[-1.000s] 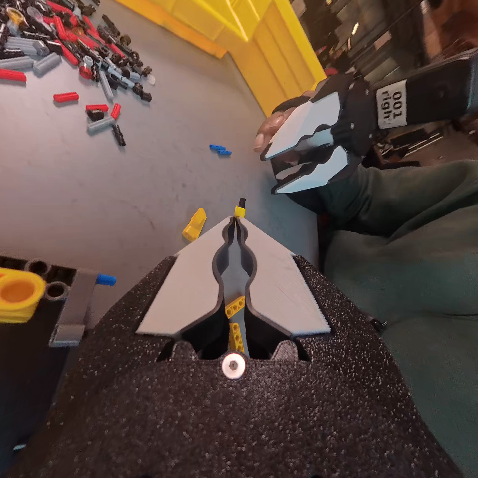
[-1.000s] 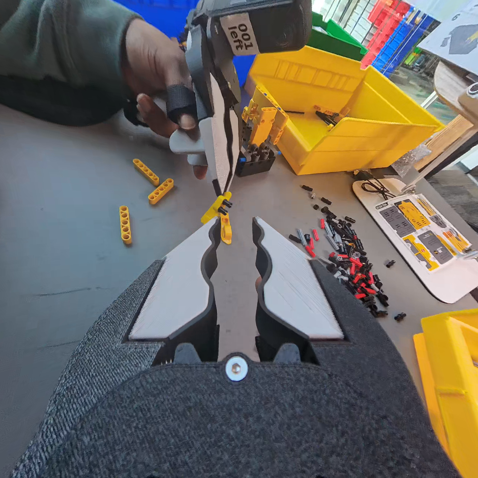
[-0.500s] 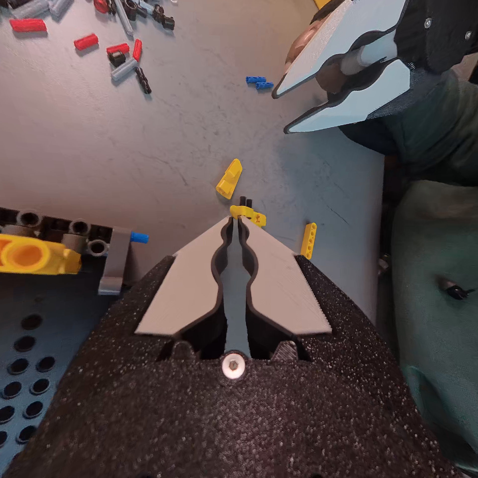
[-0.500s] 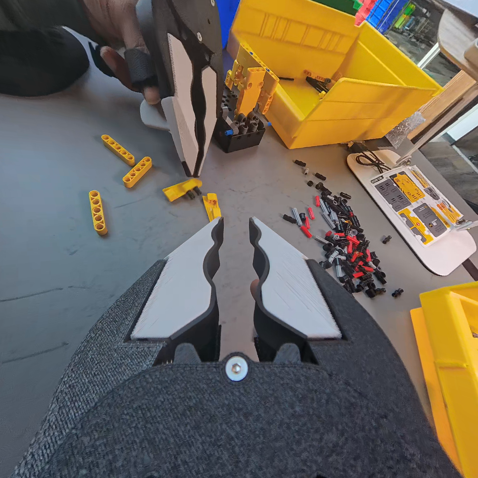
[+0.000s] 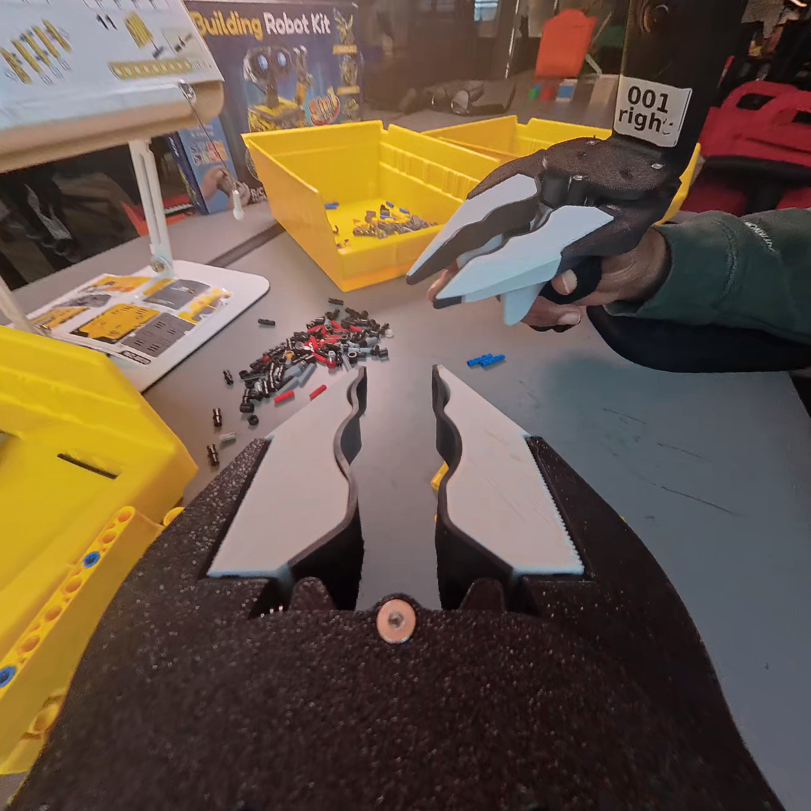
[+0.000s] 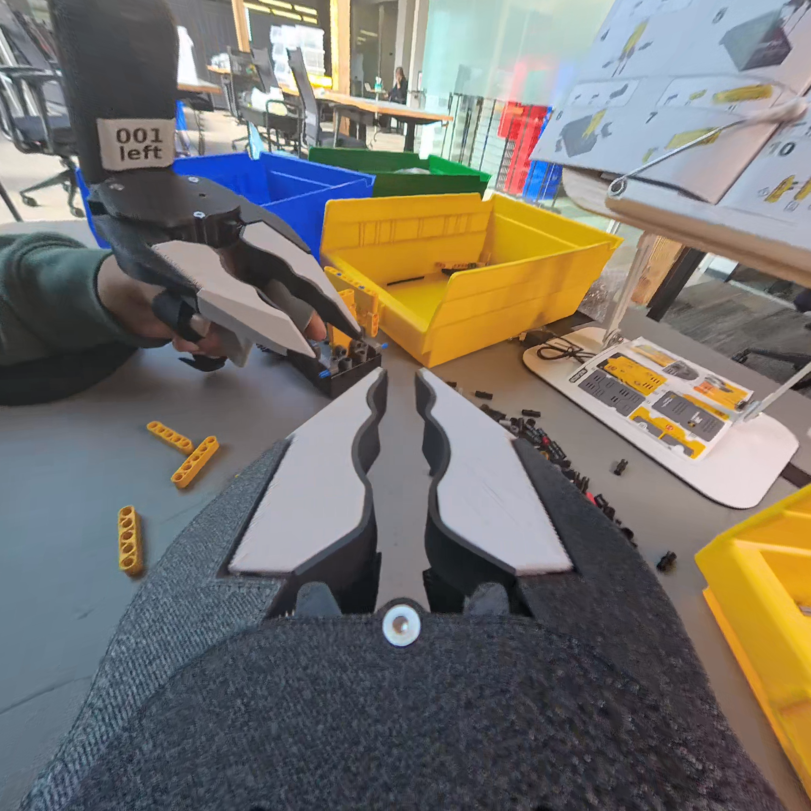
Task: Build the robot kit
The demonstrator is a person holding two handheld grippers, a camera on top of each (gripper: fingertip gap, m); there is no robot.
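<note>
My left gripper (image 5: pixel 399 373) is open and empty, held level above the grey table (image 5: pixel 614 439). A bit of a yellow piece (image 5: pixel 439 478) peeks out under its right finger. A black and yellow brick assembly (image 6: pixel 351 364) stands close beside the left gripper (image 6: pixel 333 344); it also shows at the left wrist view's lower left (image 5: pixel 66 592). My right gripper (image 6: pixel 400 373) is open a little and empty, above the table, pointing at the assembly. In the left wrist view the right gripper (image 5: pixel 432 292) hovers above a pile of small black, red and grey pins (image 5: pixel 316 351).
Three yellow beams (image 6: pixel 171 436) (image 6: pixel 195 461) (image 6: pixel 130 546) lie at the left. Blue pins (image 5: pixel 485 360) lie near the pile. Yellow bins (image 6: pixel 461 285) (image 5: pixel 66 439) (image 6: pixel 768 592), a blue bin (image 6: pixel 285 184), a green bin (image 6: pixel 395 171) and an instruction stand (image 6: pixel 658 408) ring the table. One gripper's finger ends stand about 5 cm off the other's.
My left gripper has let go of the yellow piece with the black pin, opened, and lifted and tilted up from the table. The right gripper has also tilted up and stays open.
</note>
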